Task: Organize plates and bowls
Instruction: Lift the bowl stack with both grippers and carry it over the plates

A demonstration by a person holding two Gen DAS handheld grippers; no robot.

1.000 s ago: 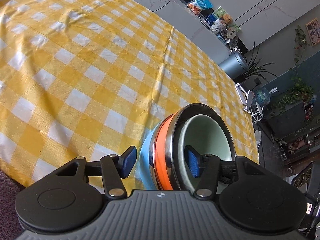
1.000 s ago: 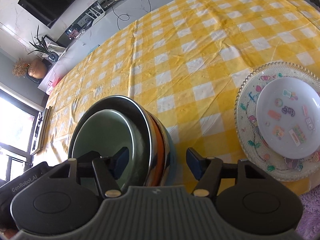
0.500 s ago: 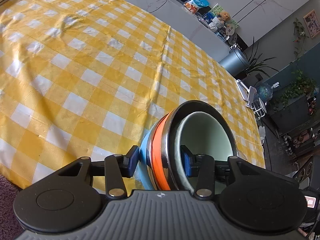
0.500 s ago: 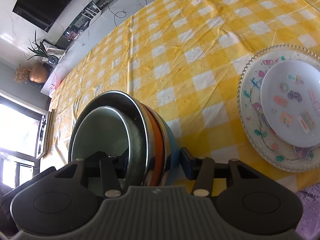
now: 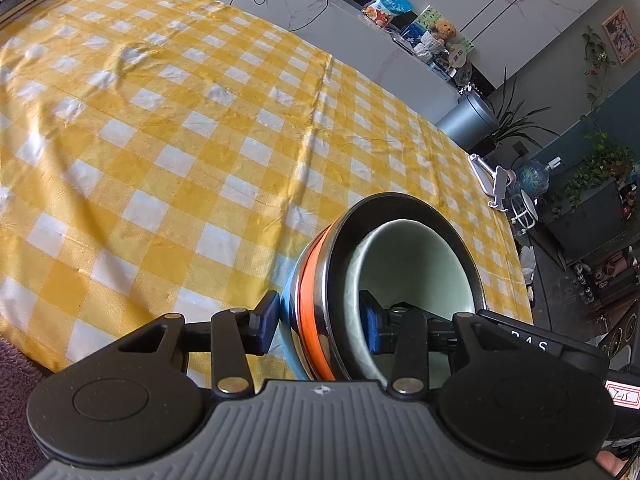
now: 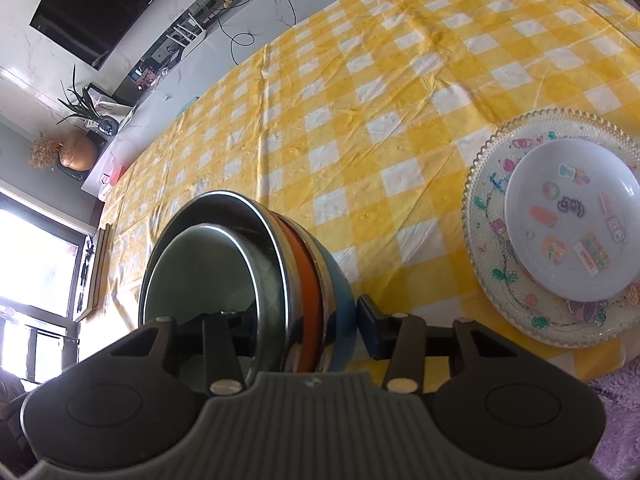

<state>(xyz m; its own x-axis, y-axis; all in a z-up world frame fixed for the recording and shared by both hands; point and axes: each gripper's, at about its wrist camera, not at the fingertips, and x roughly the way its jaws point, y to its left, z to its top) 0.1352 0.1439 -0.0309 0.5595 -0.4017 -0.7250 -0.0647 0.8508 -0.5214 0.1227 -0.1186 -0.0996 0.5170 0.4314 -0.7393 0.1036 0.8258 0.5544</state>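
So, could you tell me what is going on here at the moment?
A person holds a nested bowl stack with both grippers. The left gripper and right gripper each clamp its rim on opposite sides, one finger inside and one outside. Two stacked plates sit on the checked tablecloth nearby.

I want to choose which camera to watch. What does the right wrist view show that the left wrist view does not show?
Only the right wrist view shows the white sticker plate resting on the beaded glass plate, plus the dark screen on the wall. Only the left wrist view shows the teddy bear and the grey bin. Both show the nested bowl stack and the yellow checked tablecloth. The left tool and right tool each clamp the stack's rim.
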